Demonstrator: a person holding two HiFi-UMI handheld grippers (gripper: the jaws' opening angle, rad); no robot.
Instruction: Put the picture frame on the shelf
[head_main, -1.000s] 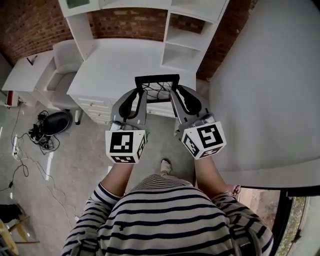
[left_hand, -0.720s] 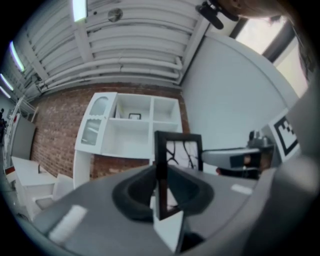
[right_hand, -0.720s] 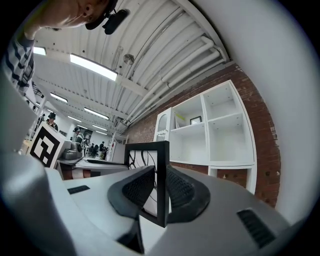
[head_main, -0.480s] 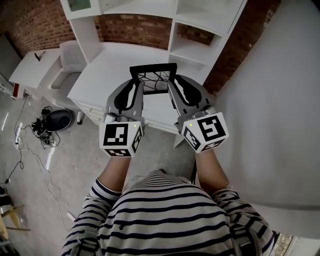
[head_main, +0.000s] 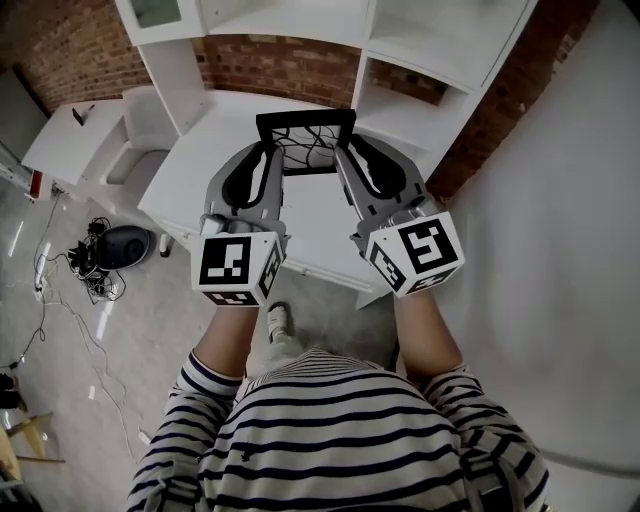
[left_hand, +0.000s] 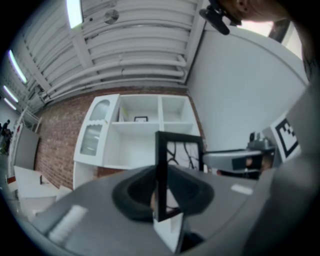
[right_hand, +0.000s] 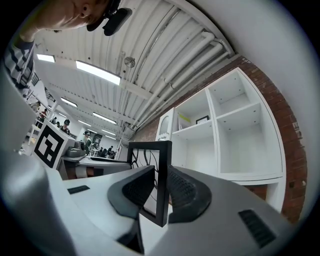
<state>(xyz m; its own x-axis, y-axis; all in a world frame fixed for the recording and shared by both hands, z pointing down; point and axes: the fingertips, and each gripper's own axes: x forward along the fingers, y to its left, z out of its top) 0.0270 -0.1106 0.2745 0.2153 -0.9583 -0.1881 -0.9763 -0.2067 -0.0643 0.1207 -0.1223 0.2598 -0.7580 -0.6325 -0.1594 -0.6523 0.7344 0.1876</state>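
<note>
Between the left tongs (head_main: 270, 165) and the right tongs (head_main: 352, 160) hangs the picture frame (head_main: 306, 141), each pair pinching one black side edge. The left pair grips the frame's left upright and the right pair its right one, pads pressed on the rim in both gripper views. Held upright in the air, the frame sits above the white tabletop (head_main: 225, 135) and touches nothing else. Beyond it rises the white shelf (head_main: 445, 45) against the brick wall (head_main: 270, 55), its compartments mostly bare. Pickup looks done; what remains, I judge, is lifting the frame to a compartment, standing it there and letting go.
</note>
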